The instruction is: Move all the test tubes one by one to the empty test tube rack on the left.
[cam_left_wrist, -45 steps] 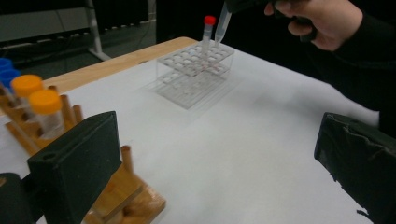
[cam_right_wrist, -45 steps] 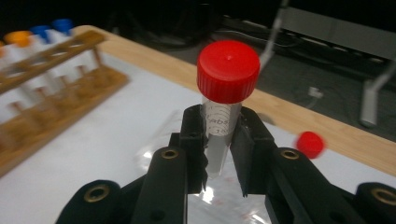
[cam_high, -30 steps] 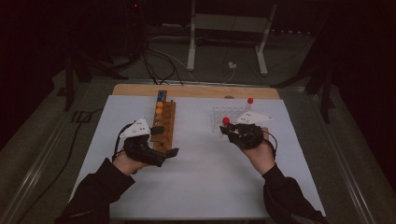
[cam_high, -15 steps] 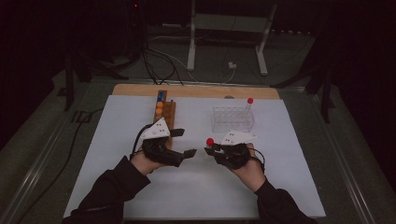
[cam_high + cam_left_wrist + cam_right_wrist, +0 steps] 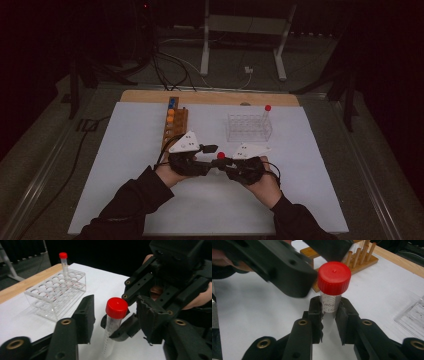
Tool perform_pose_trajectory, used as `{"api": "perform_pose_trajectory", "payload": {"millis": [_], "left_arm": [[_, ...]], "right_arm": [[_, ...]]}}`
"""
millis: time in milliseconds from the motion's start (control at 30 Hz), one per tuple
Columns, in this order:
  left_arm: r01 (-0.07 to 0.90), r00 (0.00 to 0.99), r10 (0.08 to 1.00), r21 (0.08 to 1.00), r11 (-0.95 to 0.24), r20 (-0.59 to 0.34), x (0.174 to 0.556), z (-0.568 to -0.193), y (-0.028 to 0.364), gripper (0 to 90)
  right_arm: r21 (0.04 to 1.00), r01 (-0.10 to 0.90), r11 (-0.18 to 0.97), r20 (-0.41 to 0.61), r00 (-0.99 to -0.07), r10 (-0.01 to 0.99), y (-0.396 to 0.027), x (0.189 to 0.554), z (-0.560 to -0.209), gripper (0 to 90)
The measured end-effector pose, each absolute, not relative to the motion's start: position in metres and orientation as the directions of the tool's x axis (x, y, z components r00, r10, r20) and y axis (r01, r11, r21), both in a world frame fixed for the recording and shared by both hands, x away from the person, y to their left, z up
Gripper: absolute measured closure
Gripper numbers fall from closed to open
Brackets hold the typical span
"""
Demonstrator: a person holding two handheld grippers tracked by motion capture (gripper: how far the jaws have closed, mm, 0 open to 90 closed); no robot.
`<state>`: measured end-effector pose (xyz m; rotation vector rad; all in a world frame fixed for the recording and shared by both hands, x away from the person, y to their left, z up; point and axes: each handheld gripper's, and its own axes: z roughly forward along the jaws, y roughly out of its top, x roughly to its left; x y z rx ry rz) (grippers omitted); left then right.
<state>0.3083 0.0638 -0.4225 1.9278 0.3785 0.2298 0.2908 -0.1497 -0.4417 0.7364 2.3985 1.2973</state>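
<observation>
A clear tube with a red cap (image 5: 334, 277) stands upright in my right gripper (image 5: 329, 322), whose jaws are shut on the tube's body just below the cap. In the high view the tube (image 5: 220, 155) sits between the two hands above the white sheet. My left gripper (image 5: 116, 320) faces it from the other side. Its jaws have just been closing and stand on either side of the red cap (image 5: 116, 307), with a gap at each pad (image 5: 85, 315). In the right gripper view, one left-gripper finger (image 5: 287, 267) sits just left of the cap.
A clear plastic rack (image 5: 248, 127) stands behind the hands, with one red-capped tube (image 5: 267, 108) at its right end. A wooden peg rack (image 5: 174, 125) with orange and blue caps stands at the left. A wooden board (image 5: 210, 97) lies along the sheet's far edge.
Both hands have come together toward the front middle of the sheet, the right one carrying the tube. The left gripper's jaws have narrowed around the red cap.
</observation>
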Motion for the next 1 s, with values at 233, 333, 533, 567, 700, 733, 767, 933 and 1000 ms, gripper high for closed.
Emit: {"api": "perform_pose_trajectory", "payload": {"millis": [233,333,533,567,700,733,767,933,1000], "left_arm": [[0.136,0.93,0.368,0.918,-0.372,0.011,0.309,-0.425,0.057,68.8],[0.13,0.928,0.371,0.916,-0.379,0.022,0.309,-0.425,0.057,70.3],[0.117,0.924,0.381,0.919,-0.377,0.039,0.311,-0.42,0.061,71.4],[0.118,0.922,0.385,0.92,-0.373,0.037,0.312,-0.418,0.063,71.5],[0.114,0.906,0.42,0.93,-0.35,0.047,0.314,-0.411,0.074,71.5],[0.113,0.901,0.43,0.932,-0.345,0.05,0.314,-0.409,0.077,71.5],[0.114,0.899,0.435,0.932,-0.345,0.051,0.315,-0.407,0.08,71.6],[0.117,0.873,0.483,0.934,-0.336,0.064,0.321,-0.394,0.099,71.6],[0.117,0.864,0.499,0.938,-0.327,0.066,0.324,-0.389,0.107,71.6]], "right_arm": [[0.843,0.286,0.456,-0.034,-0.817,0.576,-0.15,0.291,-0.441,74.4],[0.842,0.289,0.455,-0.032,-0.816,0.578,-0.151,0.291,-0.442,74.4],[0.855,0.29,0.43,-0.019,-0.811,0.585,-0.152,0.291,-0.44,69.4],[0.858,0.287,0.426,-0.019,-0.811,0.585,-0.153,0.29,-0.439,67.8],[0.871,0.276,0.406,-0.03,-0.796,0.605,-0.157,0.29,-0.436,57.7],[0.877,0.274,0.395,-0.027,-0.792,0.61,-0.159,0.29,-0.435,55.3],[0.88,0.276,0.386,-0.021,-0.79,0.613,-0.16,0.29,-0.433,52.4],[0.899,0.27,0.346,-0.011,-0.774,0.633,-0.167,0.291,-0.428,35.6],[0.901,0.271,0.339,-0.006,-0.773,0.635,-0.169,0.291,-0.427,29.1]]}}
